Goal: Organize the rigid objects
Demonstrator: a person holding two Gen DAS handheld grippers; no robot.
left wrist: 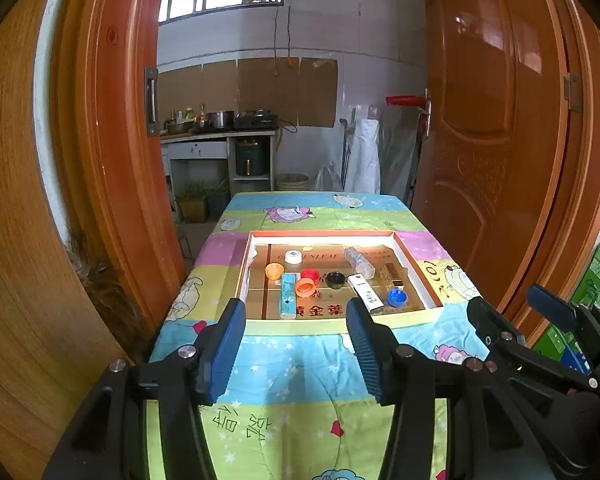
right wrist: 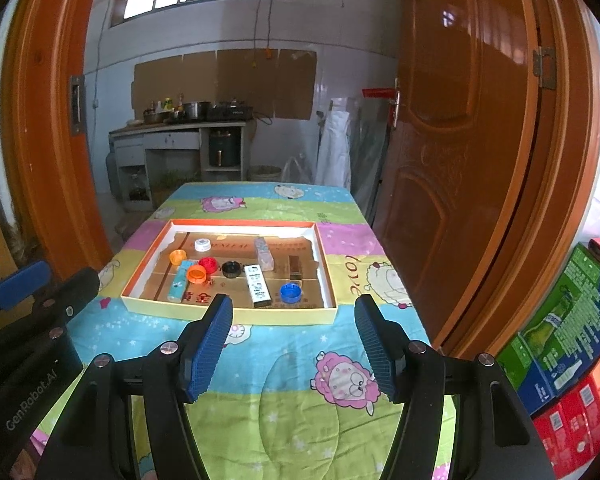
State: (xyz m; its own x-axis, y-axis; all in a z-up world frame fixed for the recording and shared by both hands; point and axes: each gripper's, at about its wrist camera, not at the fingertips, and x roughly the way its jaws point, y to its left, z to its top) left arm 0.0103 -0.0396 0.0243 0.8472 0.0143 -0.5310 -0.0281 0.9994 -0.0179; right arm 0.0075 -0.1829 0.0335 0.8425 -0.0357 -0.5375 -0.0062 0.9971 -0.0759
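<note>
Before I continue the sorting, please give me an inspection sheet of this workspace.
Surface: table under a cartoon-print cloth.
Job's things: shallow tray holding bottle caps, such as the blue cap and the black cap; a white box; a light blue box; a clear bottle.
Clutter: nothing seen outside the tray.
Grippers: left gripper and right gripper both open, empty, short of the tray.
Cables: cords hang on the far wall.
Surroundings: wooden door, kitchen counter, stacked cartons.

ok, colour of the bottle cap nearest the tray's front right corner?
Blue. The bottle cap shows best in the right wrist view, open side up.
</note>
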